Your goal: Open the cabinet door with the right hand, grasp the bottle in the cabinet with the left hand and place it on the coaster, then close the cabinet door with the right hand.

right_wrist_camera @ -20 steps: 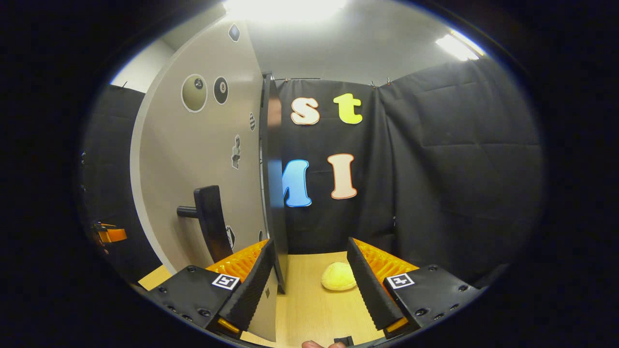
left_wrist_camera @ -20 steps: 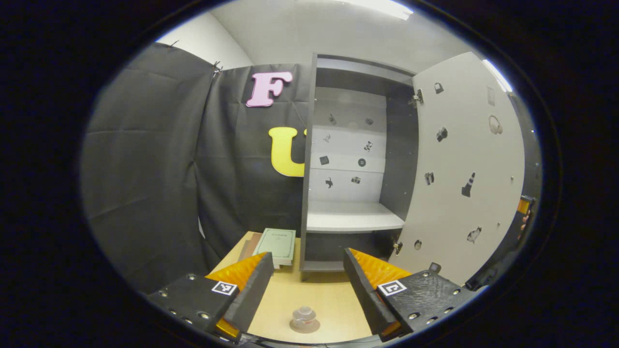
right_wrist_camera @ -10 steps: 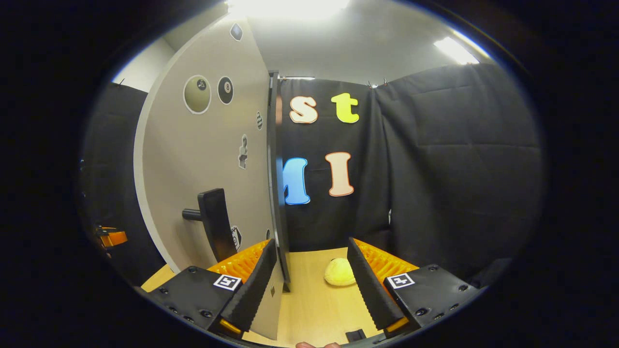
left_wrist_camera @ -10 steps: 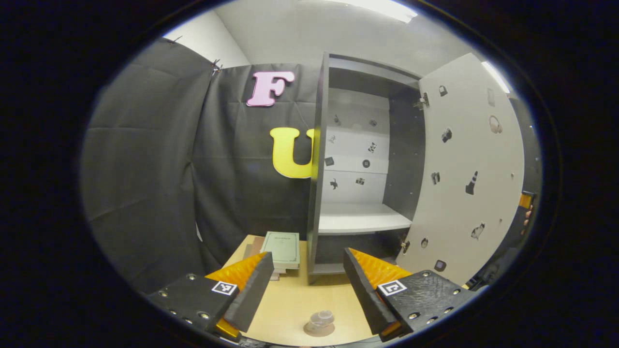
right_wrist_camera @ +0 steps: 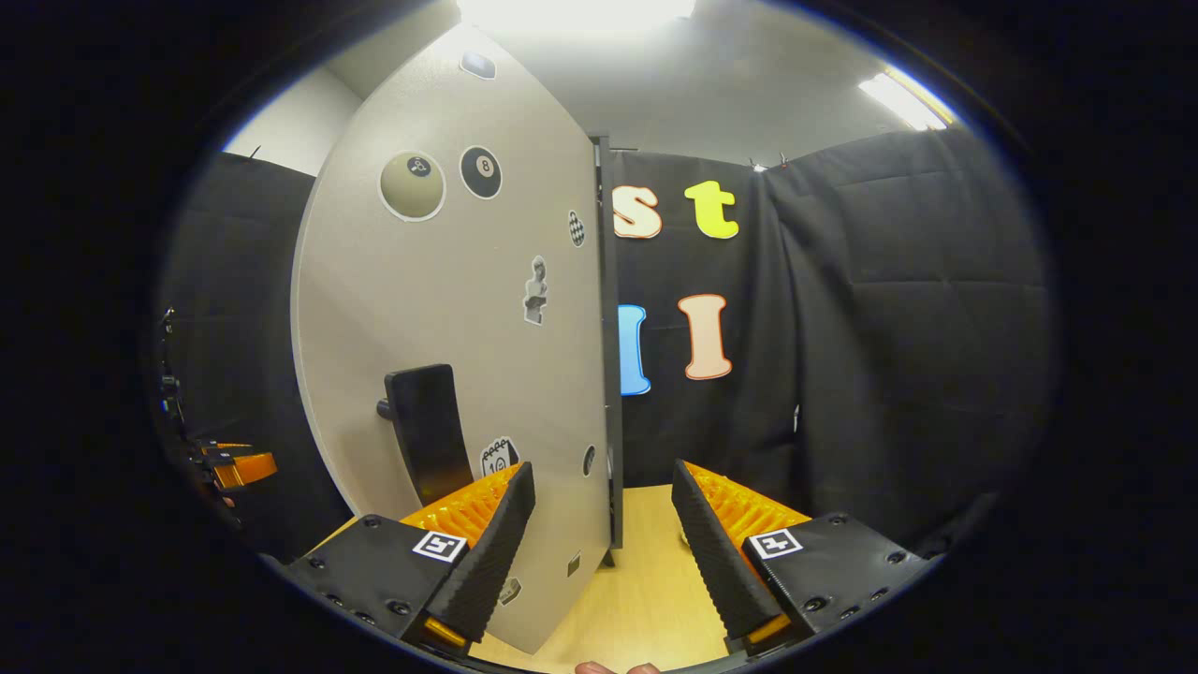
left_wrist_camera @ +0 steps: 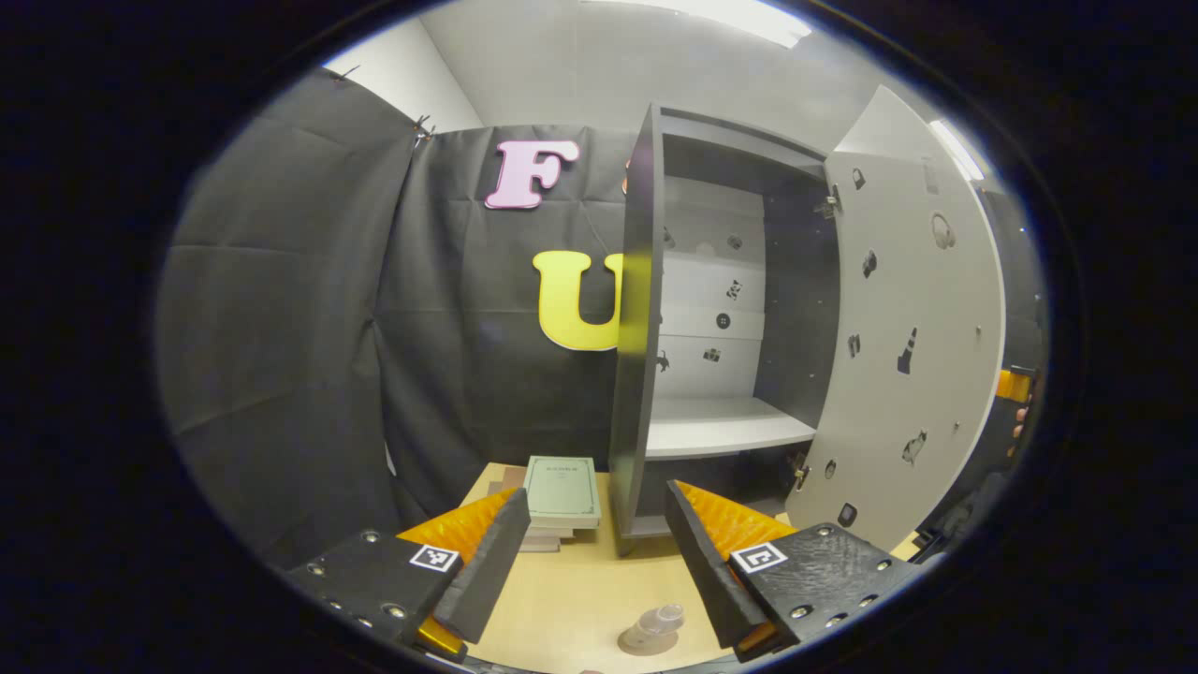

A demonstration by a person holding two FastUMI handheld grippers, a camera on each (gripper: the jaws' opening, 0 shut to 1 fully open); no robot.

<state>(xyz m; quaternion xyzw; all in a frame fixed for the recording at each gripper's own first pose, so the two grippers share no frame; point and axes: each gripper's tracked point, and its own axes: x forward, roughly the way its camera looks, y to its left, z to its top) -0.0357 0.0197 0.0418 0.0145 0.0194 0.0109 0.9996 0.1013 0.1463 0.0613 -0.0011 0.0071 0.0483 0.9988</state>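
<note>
Grey cabinet door (right_wrist_camera: pixel 468 309) stands ajar at eleven o'clock of my right tongs (right_wrist_camera: pixel 604 552); both tongs gape empty, left tongs (left_wrist_camera: pixel 590 552) over bottle (left_wrist_camera: pixel 660 620) on coaster (left_wrist_camera: pixel 641 642).

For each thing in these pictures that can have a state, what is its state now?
cabinet door: open, swung wide
cabinet: its shelf bare
bottle: on the coaster, tilted
left gripper: open, holding nothing
right gripper: open, the door's edge between its fingers
books: stacked, closed
</note>
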